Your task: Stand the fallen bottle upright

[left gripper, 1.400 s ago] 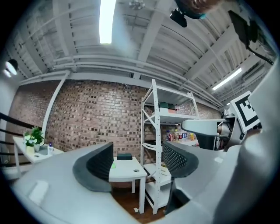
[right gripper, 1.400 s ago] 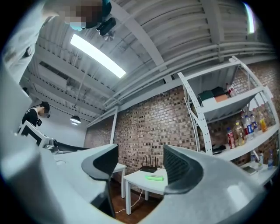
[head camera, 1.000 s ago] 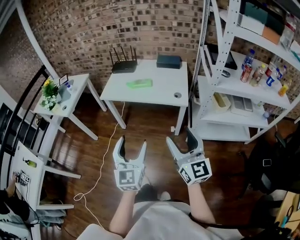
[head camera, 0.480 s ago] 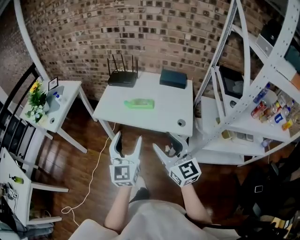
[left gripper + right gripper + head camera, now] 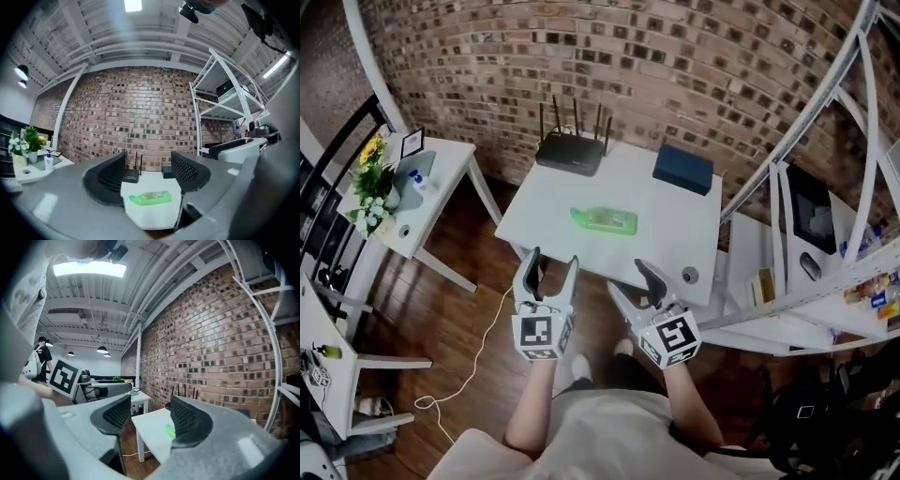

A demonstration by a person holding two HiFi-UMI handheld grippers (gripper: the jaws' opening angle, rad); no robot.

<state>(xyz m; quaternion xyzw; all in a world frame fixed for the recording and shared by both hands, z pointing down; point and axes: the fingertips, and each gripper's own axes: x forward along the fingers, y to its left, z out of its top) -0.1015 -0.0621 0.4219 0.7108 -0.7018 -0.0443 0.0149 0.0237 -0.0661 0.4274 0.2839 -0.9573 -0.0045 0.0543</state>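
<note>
The green bottle [image 5: 604, 220] lies on its side near the middle of the white tabletop [image 5: 675, 239], its label too small to read, with a black router [image 5: 570, 150] and a dark blue box [image 5: 682, 170] behind it by the brick wall. Short of the tabletop's near edge, the left tool [image 5: 553, 265] is closing its jaws with nothing between them. The right tool [image 5: 630, 281] beside it holds its jaws apart and bare, and each cube carries a square black-and-white marker.

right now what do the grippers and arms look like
Left gripper and right gripper match: grey bodies, curved jaws with black dimpled pads, a white cube bearing black square markers. The left jaws are closing, nothing between them. Light top, forearms bare.
</note>
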